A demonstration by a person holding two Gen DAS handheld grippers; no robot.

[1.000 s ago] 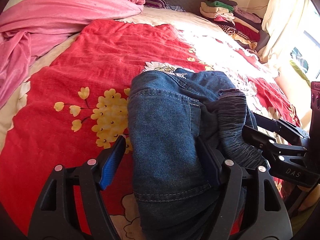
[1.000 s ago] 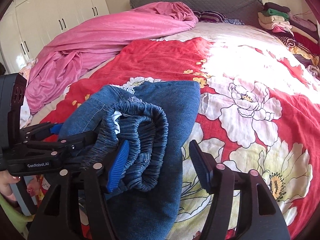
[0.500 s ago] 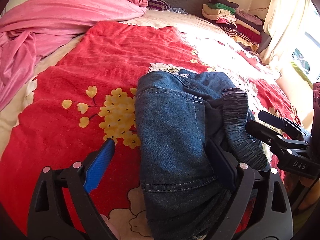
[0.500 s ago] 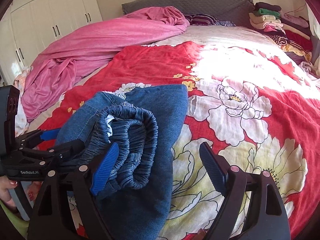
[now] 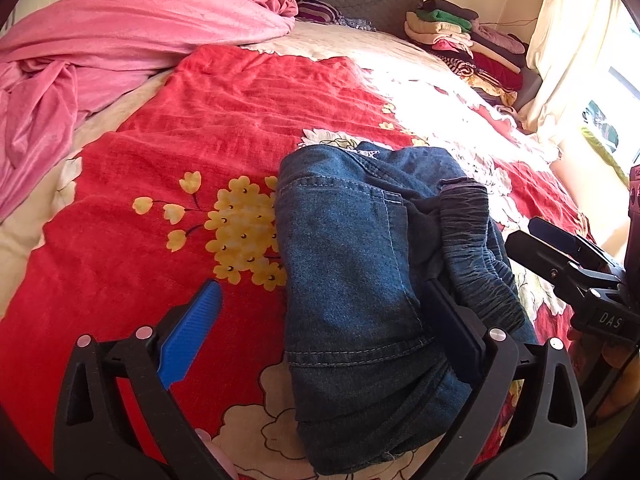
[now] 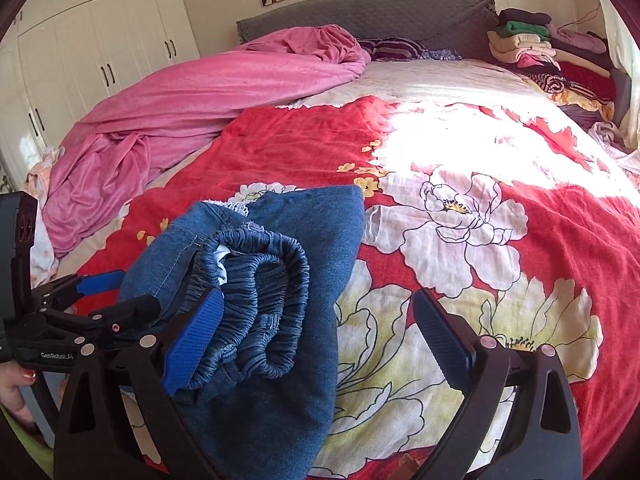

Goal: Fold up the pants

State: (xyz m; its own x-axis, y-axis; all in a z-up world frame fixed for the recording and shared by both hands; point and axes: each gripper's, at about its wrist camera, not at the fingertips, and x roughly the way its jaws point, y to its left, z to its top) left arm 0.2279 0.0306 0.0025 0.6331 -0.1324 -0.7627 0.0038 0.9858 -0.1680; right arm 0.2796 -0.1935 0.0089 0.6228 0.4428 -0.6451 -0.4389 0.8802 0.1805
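Blue denim pants [image 5: 352, 280] lie folded in a thick bundle on the red floral bedspread [image 5: 200, 140], elastic waistband [image 6: 264, 304] on top. My left gripper [image 5: 320, 332] is open, its jaws wide apart over the near end of the bundle. My right gripper [image 6: 316, 336] is open too, straddling the bundle's right edge, its blue pad beside the waistband. Each gripper shows in the other's view: the right one [image 5: 572, 264] at the bundle's right, the left one [image 6: 80, 312] at its left.
A crumpled pink blanket [image 5: 100, 48] covers the far left of the bed. A stack of folded clothes [image 5: 460, 40] sits at the far right by the grey headboard [image 6: 360, 16]. White wardrobes [image 6: 80, 52] stand left; a curtain [image 5: 568, 40] hangs right.
Both grippers have opened wider and drawn back toward me from the pants. The folded bundle stays lying on the bedspread.
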